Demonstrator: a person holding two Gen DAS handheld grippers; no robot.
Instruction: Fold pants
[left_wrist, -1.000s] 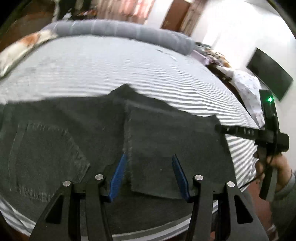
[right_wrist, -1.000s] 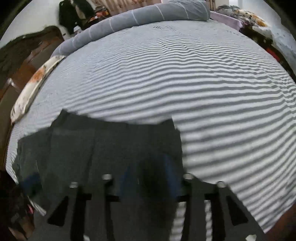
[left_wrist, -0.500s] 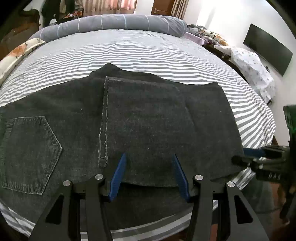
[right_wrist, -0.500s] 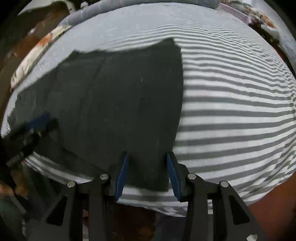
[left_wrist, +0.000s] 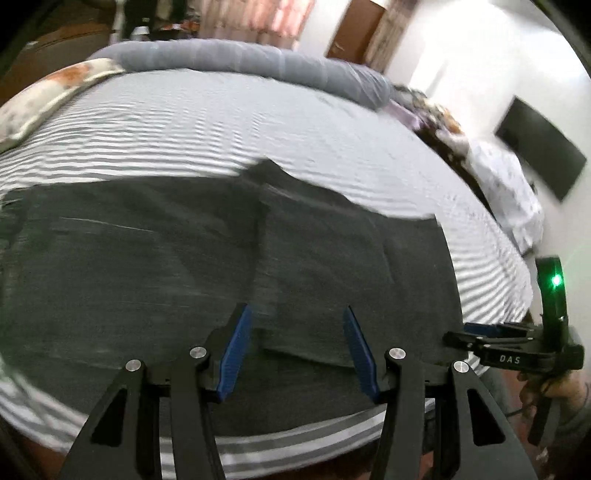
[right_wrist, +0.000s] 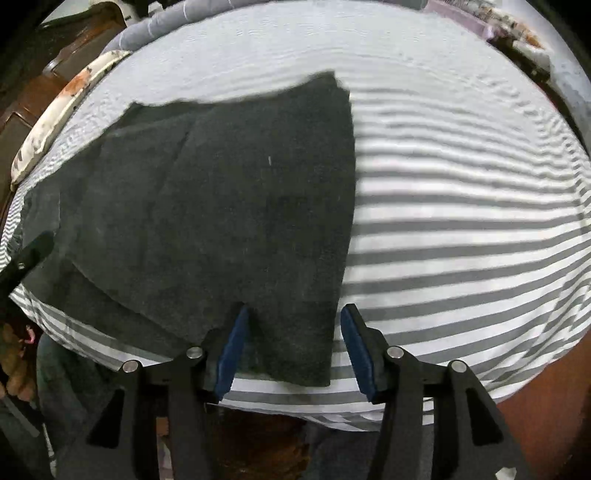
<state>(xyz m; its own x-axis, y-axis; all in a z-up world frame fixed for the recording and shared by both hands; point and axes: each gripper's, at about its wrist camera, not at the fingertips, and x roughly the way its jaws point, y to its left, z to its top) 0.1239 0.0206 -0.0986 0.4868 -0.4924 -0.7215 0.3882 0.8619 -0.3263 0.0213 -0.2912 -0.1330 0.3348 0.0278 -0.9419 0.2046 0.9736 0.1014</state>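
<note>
Right gripper (right_wrist: 291, 343) has let go, jaws opening over the pants' (right_wrist: 240, 206) folded end
One fold lies flat on the bed (right_wrist: 461, 229); left gripper (left_wrist: 295, 343) hovers half-open, empty; more folding likely remains

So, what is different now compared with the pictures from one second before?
The right gripper has come to the near right corner of the pants, and its jaws are opening, with that corner showing between them. The left gripper has open jaws as before. The pants lie folded on the striped bed, unchanged.
</note>
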